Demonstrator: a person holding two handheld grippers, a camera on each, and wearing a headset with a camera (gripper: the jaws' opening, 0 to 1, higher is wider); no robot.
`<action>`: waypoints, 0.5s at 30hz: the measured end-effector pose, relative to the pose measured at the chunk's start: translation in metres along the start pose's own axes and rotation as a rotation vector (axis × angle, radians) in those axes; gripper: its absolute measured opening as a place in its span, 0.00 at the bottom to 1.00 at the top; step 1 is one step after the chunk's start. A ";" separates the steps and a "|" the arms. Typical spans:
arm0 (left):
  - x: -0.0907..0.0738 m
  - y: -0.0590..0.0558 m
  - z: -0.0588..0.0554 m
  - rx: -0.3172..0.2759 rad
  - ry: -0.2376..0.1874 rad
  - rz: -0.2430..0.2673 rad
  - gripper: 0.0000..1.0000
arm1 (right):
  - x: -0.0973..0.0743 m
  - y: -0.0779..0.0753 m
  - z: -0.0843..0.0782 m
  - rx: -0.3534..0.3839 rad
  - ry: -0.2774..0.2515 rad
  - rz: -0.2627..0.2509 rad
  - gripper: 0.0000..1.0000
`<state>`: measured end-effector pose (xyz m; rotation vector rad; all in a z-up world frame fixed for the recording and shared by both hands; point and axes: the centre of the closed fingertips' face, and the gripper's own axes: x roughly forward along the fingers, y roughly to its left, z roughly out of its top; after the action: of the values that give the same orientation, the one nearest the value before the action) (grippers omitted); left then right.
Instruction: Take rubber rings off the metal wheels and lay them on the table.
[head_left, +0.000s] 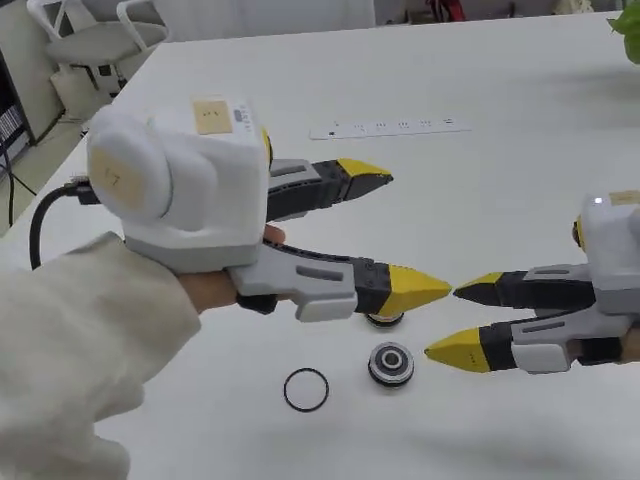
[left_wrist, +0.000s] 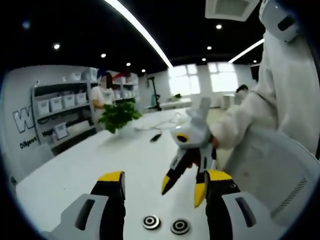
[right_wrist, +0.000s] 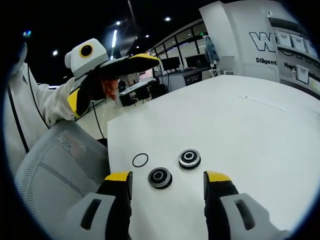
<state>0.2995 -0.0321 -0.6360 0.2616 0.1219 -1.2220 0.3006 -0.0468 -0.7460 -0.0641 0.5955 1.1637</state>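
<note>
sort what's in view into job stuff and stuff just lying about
Job: metal wheel by the ring, second metal wheel, loose rubber ring, left tongs, right tongs
Lying about: power strip, plant, chair

White table (head_left: 480, 90), plain top, w/ 2 metal wheels lying flat: front wheel (head_left: 391, 364) in full view w/ a dark outer rim, back wheel (head_left: 385, 319) just behind it, partly hidden. A loose black rubber ring (head_left: 306, 389) lies flat to the left of the front wheel, near but not touching. Further back a white power strip (head_left: 390, 128) lies across the top, well apart from the wheels, and a green plant (head_left: 630, 30) sits at the far right corner; a white cable (left_wrist: 165, 122) lies beside the plant in the left gripper view.
</note>
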 end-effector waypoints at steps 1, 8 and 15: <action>0.001 0.000 -0.002 0.000 0.002 0.000 0.66 | 0.001 0.000 0.000 0.001 -0.001 0.001 0.53; 0.004 0.001 -0.029 -0.030 0.033 -0.002 0.60 | 0.010 0.006 -0.006 -0.007 0.020 0.016 0.49; 0.004 -0.005 -0.063 -0.043 0.102 -0.022 0.54 | 0.018 0.012 -0.017 -0.020 0.056 0.038 0.47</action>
<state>0.2989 -0.0211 -0.6985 0.2861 0.2394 -1.2268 0.2883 -0.0325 -0.7656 -0.1031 0.6364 1.2080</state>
